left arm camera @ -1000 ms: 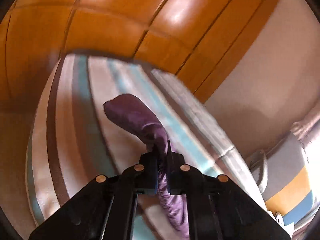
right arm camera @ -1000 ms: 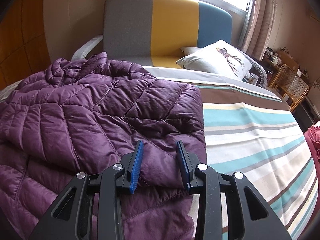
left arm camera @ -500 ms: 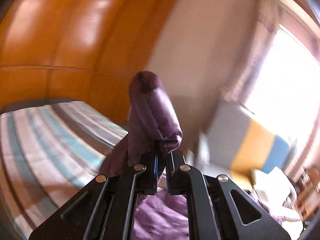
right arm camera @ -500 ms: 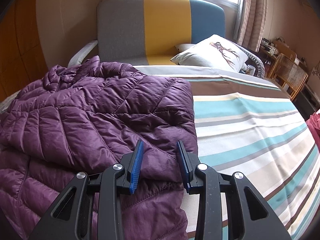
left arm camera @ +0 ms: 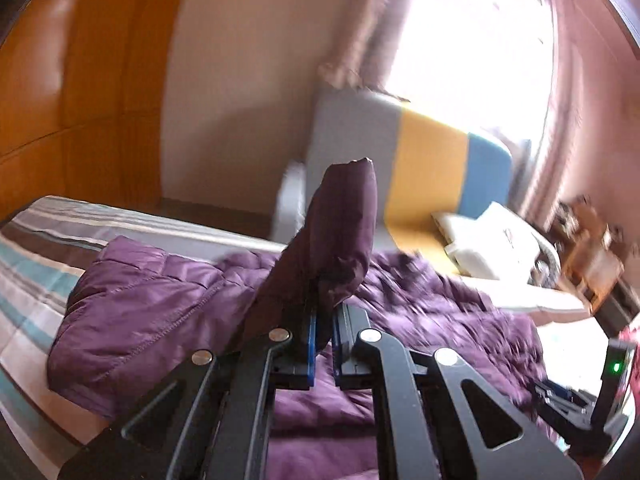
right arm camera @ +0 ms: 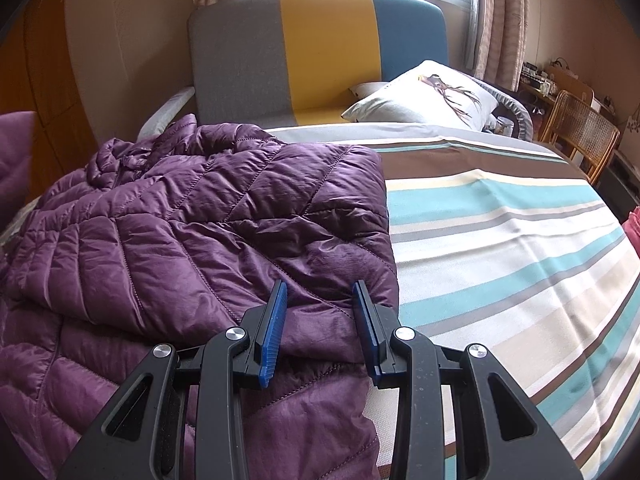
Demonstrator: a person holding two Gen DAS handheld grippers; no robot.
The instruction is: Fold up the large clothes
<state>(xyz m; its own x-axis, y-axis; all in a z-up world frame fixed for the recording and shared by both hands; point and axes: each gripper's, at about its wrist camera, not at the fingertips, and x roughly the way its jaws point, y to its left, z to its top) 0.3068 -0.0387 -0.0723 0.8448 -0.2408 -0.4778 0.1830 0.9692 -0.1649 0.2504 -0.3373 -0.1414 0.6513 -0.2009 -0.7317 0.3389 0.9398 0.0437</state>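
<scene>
Slippage is the main risk: the left tongs (left arm camera: 323, 322) pinch only a slick sleeve end (left arm camera: 340, 232) raised over the purple down jacket (right arm camera: 208, 216) on the striped bed (right arm camera: 500, 248). The right tongs (right arm camera: 320, 292) stand apart, holding nothing, so the body could drag.

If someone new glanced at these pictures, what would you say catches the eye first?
The purple puffer jacket heaped on the left half of the striped bedspread draws the eye first. Next, one sleeve stands up from the left gripper, whose jaws are clamped on it. Behind the bed, the grey, yellow and blue headboard stands out under the bright window.
</scene>
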